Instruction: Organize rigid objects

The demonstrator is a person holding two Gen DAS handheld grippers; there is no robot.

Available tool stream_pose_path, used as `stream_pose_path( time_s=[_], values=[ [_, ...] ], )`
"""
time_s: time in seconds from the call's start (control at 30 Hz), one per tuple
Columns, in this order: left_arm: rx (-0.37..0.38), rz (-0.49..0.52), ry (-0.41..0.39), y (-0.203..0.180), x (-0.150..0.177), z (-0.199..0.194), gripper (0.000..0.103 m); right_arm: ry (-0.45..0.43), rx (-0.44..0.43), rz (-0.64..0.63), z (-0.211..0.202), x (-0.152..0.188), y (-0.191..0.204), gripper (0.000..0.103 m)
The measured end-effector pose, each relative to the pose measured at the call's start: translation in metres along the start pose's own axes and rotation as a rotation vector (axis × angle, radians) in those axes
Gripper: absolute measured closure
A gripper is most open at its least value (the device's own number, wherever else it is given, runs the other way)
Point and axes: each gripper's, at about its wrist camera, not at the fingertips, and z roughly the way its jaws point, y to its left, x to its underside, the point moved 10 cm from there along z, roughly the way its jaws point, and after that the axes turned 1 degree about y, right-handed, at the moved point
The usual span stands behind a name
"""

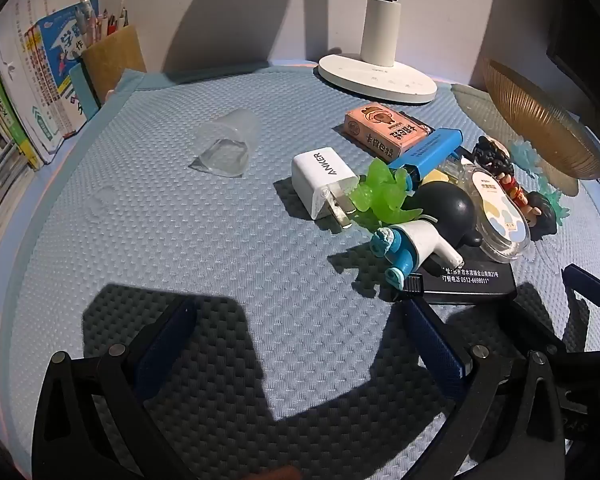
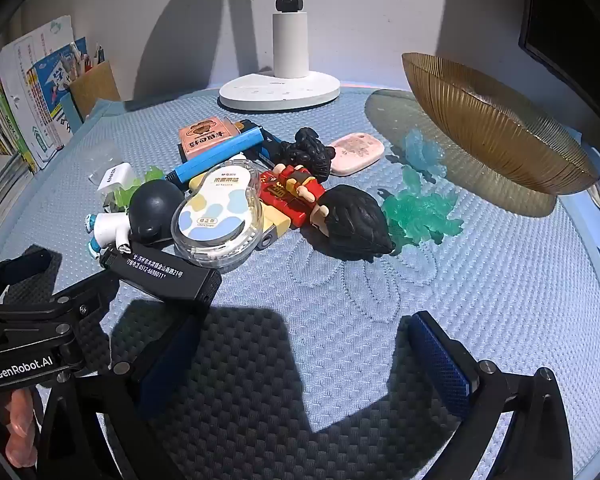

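A pile of small objects lies on the blue mat: a white Anker charger, a green plastic piece, a pink card box, a blue lighter, a black lighter, a correction tape case, a red toy figure and teal plastic pieces. An amber ribbed bowl stands at the back right. My left gripper is open and empty, in front of the pile. My right gripper is open and empty, near the black lighter.
A white lamp base stands at the back. Books and a pen holder line the left edge. A clear plastic cup lies on its side left of the pile. A pink oval case lies near the bowl.
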Motion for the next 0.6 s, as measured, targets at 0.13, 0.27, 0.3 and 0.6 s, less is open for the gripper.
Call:
stream_pose_path(
  time_s=[0.13, 0.27, 0.3, 0.6],
  values=[
    [0.005, -0.003, -0.003, -0.0004, -0.0003, -0.0001, 0.000, -0.002, 0.024, -0.017, -0.0003, -0.0001, 0.0000, 0.000],
    [0.005, -0.003, -0.005, -0.0011, -0.0013, 0.0006, 0.000, 0.001, 0.011, -0.008, -0.0005, -0.0001, 0.0014, 0.000],
    [0.005, -0.004, -0.007, -0.0009, -0.0016, 0.0005, 0.000, 0.001, 0.011, -0.007, -0.0006, -0.0002, 0.0020, 0.000],
    [0.001, -0.004, -0.008, -0.0026, -0.0011, 0.0000, 0.000, 0.001, 0.005, -0.003, -0.0007, -0.0002, 0.0020, 0.000]
  ],
)
